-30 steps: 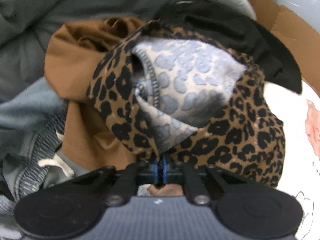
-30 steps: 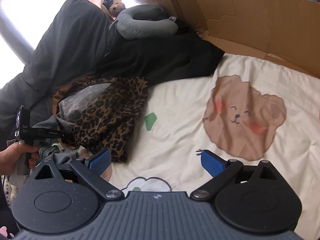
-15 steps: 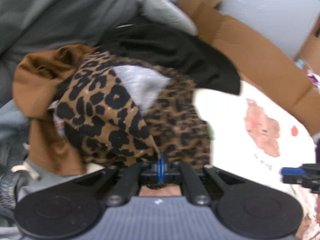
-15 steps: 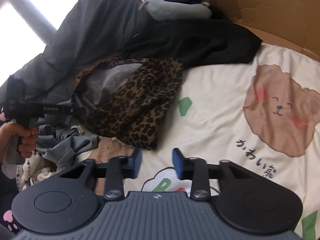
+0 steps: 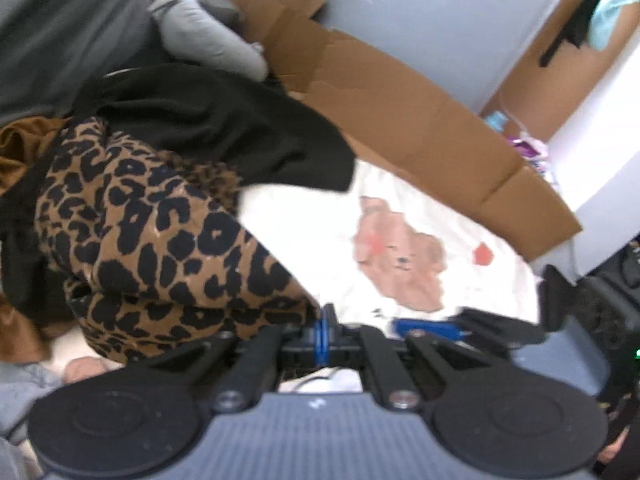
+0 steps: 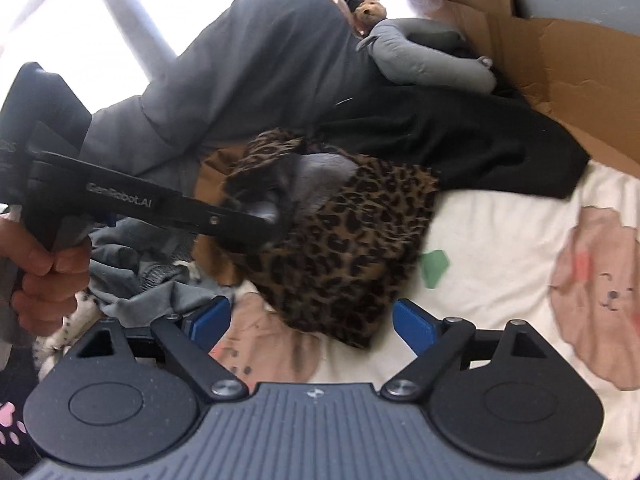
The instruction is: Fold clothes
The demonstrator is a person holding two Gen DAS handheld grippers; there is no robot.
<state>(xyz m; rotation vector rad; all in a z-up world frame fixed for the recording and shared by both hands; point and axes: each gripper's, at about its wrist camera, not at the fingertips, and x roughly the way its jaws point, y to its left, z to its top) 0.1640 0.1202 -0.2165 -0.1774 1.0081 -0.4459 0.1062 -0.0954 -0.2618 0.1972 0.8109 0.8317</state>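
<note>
Nearest the lens, the left gripper (image 5: 323, 334) is pinched together on an edge of the leopard-print garment (image 5: 160, 240), which hangs from it in a bunch above the bed sheet (image 5: 304, 240). The right gripper (image 6: 310, 322) faces the garment's lower fold with its jaws opening wide and nothing between the pads. The step in hand appears to be drawing the garment off the clothes pile and spreading it. To do this well, the right gripper should probably take a free corner well away from the pinched edge, so that the two grips can pull the cloth taut before laying it flat. A grip on the bunched middle would likely trap several layers and leave creases.

Beside the garment, on the side away from the sheet's bear picture (image 6: 596, 292), lies the pile: a brown cloth (image 5: 20, 140) and grey clothes (image 6: 132, 280). Behind the garment a black garment (image 6: 460, 152) spreads over the sheet. Farther behind lie a dark grey quilt (image 6: 256, 64) and a grey neck pillow (image 6: 420, 52). Flattened cardboard (image 5: 420, 120) lines the bed's far edge against a pale wall (image 5: 440, 20).
</note>
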